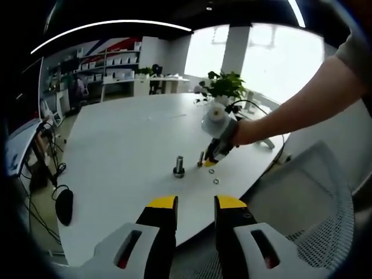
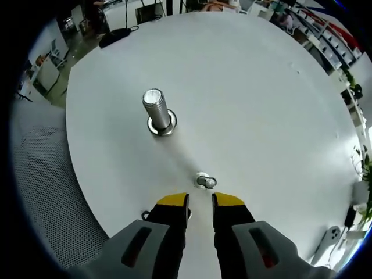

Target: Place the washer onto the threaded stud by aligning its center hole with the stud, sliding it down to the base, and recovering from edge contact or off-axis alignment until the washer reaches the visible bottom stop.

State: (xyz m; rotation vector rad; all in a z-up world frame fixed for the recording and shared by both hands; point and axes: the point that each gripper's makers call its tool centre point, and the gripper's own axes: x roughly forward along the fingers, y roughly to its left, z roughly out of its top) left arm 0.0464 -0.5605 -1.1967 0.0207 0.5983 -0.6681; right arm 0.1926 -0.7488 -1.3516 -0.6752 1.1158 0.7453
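The white round counter [image 2: 273,87] carries everything, and all the small parts sit near the edge closest to the person. A mesh chair [image 1: 325,203] stands just past that edge.

The threaded stud [image 2: 157,110] stands upright on its wide base, a little in from the near edge. Nothing is threaded on it above the base, so the placing is judged not yet begun.

The right tool [image 2: 200,203] is low over the counter close to the near edge, jaws slightly apart and pinching nothing. The left tool [image 1: 195,206] hangs back off the counter's edge, jaws spread and empty.

Just ahead of the right tool's tips stands a small bolt [image 2: 204,182]. In the left gripper view a washer [image 1: 211,171] lies flat just beside the right tool, and a second washer [image 1: 215,181] lies nearer the edge.

The risks, as a judgement: a thin washer lying flat gives the jaws little to bite, so the tips may skid on the counter and flick it off the near edge. The small bolt crowds the approach and could be knocked over. Once the washer is lifted, a tilted hold would catch its rim on the stud's threads and jam it short of the base.
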